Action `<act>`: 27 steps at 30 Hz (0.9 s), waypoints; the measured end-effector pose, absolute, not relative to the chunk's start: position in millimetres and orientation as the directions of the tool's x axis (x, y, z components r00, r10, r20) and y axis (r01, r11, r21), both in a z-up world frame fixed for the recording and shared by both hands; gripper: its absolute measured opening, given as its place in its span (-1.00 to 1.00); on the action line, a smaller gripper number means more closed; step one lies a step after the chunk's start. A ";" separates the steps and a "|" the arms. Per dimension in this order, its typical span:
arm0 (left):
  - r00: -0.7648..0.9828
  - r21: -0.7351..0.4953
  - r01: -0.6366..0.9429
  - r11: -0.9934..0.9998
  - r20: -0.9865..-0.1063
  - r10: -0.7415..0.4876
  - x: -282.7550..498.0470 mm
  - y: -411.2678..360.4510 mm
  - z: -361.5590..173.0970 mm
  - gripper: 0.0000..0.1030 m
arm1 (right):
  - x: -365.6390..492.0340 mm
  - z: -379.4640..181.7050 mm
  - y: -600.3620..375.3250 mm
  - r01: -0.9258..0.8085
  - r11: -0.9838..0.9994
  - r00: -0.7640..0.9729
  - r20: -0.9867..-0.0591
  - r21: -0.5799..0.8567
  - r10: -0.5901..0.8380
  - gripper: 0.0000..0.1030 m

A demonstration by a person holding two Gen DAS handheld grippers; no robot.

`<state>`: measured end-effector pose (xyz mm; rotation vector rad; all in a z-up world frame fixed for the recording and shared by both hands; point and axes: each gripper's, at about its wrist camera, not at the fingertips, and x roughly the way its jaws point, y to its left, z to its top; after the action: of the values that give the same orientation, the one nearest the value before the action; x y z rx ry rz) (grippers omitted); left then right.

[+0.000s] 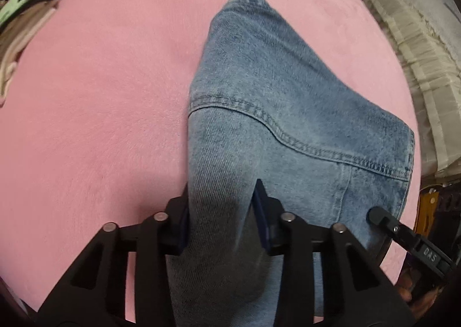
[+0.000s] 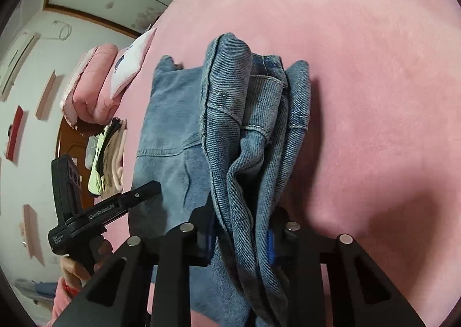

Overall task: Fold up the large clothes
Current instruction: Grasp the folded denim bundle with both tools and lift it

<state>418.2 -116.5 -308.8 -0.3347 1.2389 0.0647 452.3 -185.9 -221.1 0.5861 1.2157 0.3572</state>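
Jeans [image 1: 273,114] lie on the pink bedspread [image 1: 100,96], folded into a thick stack — stiff faded denim, heavy seams. Left gripper [image 1: 222,217] is clamped narrow on one folded edge; right gripper [image 2: 242,237] pinches the bunched layers at the other, likely to lift both ends together for another fold. Folded clothes pile [image 1: 26,19] sits well apart.

Pink bedspread [image 1: 100,96], white wall [image 2: 37,68], dark wooden door [image 2: 70,140]
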 end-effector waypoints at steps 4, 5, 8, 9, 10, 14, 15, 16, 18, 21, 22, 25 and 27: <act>0.402 -0.198 -0.200 0.959 -0.910 -0.104 390.0 -125.0 -275.9 -0.46 | 424.3 -177.9 -171.4 -0.011 0.841 0.347 -0.786 0.542 0.511 -0.59; 0.398 -0.196 -0.190 0.962 -0.911 -0.107 384.1 -126.7 -270.2 -0.46 | 416.9 -169.1 -165.3 -0.031 0.855 0.353 -0.795 0.518 0.494 -0.59; 0.365 -0.218 -0.205 0.954 -0.922 -0.132 358.8 -129.8 -253.0 -0.47 | 385.8 -139.9 -158.1 -0.062 0.886 0.355 -0.819 0.460 0.450 -0.60; 0.347 -0.217 -0.196 0.956 -0.927 -0.140 347.5 -131.4 -247.7 -0.47 | 379.0 -134.9 -157.4 -0.055 0.887 0.347 -0.824 0.458 0.447 -0.60; 0.332 -0.219 -0.183 0.959 -0.931 -0.150 334.9 -131.0 -242.2 -0.48 | 369.2 -128.7 -157.6 -0.045 0.889 0.332 -0.832 0.456 0.444 -0.60; 0.265 -0.270 -0.179 0.946 -0.939 -0.218 271.3 -118.0 -224.1 -0.49 | 334.6 -125.5 -171.5 -0.040 0.908 0.259 -0.874 0.416 0.412 -0.61; 0.253 -0.274 -0.179 0.945 -0.941 -0.225 260.9 -119.9 -222.4 -0.49 | 327.7 -126.9 -173.4 -0.043 0.912 0.237 -0.882 0.409 0.407 -0.61; 0.238 -0.280 -0.192 0.941 -0.943 -0.232 247.1 -125.9 -211.1 -0.49 | 323.5 -128.5 -173.5 -0.050 0.916 0.218 -0.891 0.397 0.398 -0.62; 0.200 -0.283 -0.231 0.931 -0.950 -0.239 218.6 -115.8 -203.5 -0.49 | 319.8 -129.2 -168.9 -0.069 0.923 0.173 -0.906 0.379 0.386 -0.62; 0.187 -0.277 -0.280 0.919 -0.955 -0.230 179.8 -99.4 -192.0 -0.49 | 332.3 -124.0 -144.3 -0.107 0.928 0.107 -0.924 0.357 0.368 -0.62; 0.188 -0.278 -0.301 0.912 -0.955 -0.229 171.7 -91.0 -188.2 -0.50 | 325.2 -122.0 -144.5 -0.117 0.928 0.092 -0.926 0.354 0.365 -0.62; 0.202 -0.277 -0.328 0.903 -0.954 -0.219 156.5 -43.7 -174.9 -0.50 | 301.6 -115.3 -129.7 -0.161 0.925 0.080 -0.930 0.344 0.359 -0.62; 0.230 -0.267 -0.319 0.909 -0.953 -0.199 152.8 -11.8 -162.5 -0.50 | 288.8 -113.5 -125.8 -0.172 0.921 0.084 -0.926 0.349 0.367 -0.62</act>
<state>152.8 -11.8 -162.5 -0.4563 1.3507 0.0869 288.8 -125.8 -113.5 0.1644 1.4332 0.4050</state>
